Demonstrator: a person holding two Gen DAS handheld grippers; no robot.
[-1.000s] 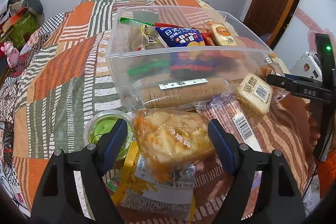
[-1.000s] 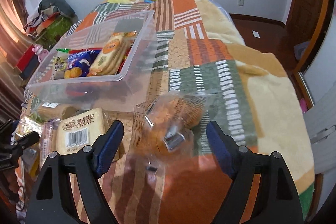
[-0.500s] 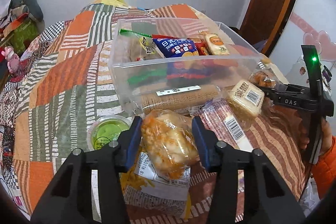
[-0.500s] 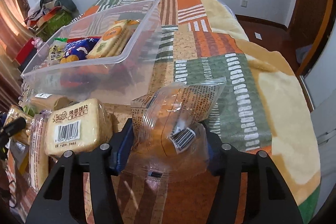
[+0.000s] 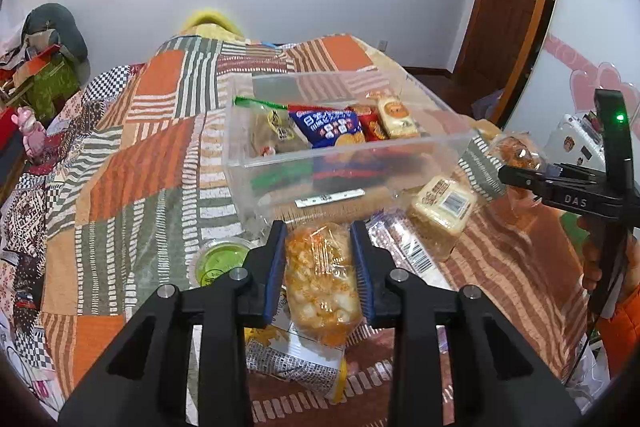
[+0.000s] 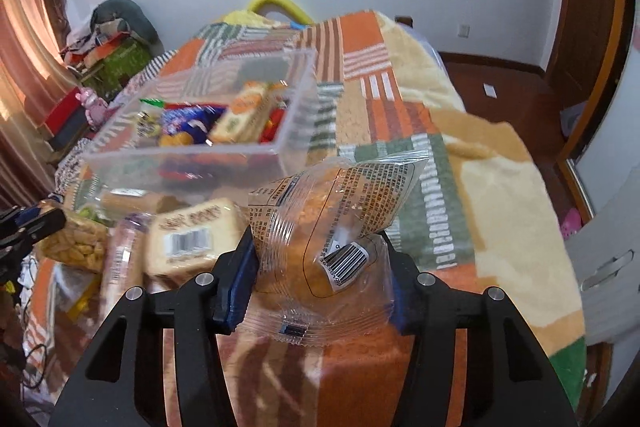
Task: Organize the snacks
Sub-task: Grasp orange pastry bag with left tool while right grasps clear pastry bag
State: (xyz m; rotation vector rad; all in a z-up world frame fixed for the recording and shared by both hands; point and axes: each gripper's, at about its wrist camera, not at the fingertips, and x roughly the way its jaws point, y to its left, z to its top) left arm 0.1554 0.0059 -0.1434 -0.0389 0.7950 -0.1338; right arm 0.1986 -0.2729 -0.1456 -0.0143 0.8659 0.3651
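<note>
My left gripper (image 5: pixel 320 247) is shut on a bag of orange puffed snacks (image 5: pixel 322 279), held just above the patchwork quilt in front of the clear plastic bin (image 5: pixel 280 179). The bin holds several packs, among them a blue biscuit bag (image 5: pixel 328 127). In the right wrist view my right gripper (image 6: pixel 316 267) has a clear-wrapped pastry (image 6: pixel 332 211) between its pads. Its jaws are still closing and they press the wrapper from both sides. The pastry hangs to the right of the bin (image 6: pixel 192 163). The right gripper (image 5: pixel 516 173) also shows at the right edge of the left wrist view.
On the quilt before the bin lie a bread pack with a barcode (image 5: pixel 442 205), a long striped biscuit pack (image 5: pixel 404 251), a biscuit roll (image 5: pixel 340 211), a green jelly cup (image 5: pixel 218 261) and a yellow packet (image 5: pixel 296 359). The bed's edge (image 6: pixel 560 267) drops off at the right.
Both grippers closed from wide open onto their bags. Each then rose, lifting its bag off the quilt.
</note>
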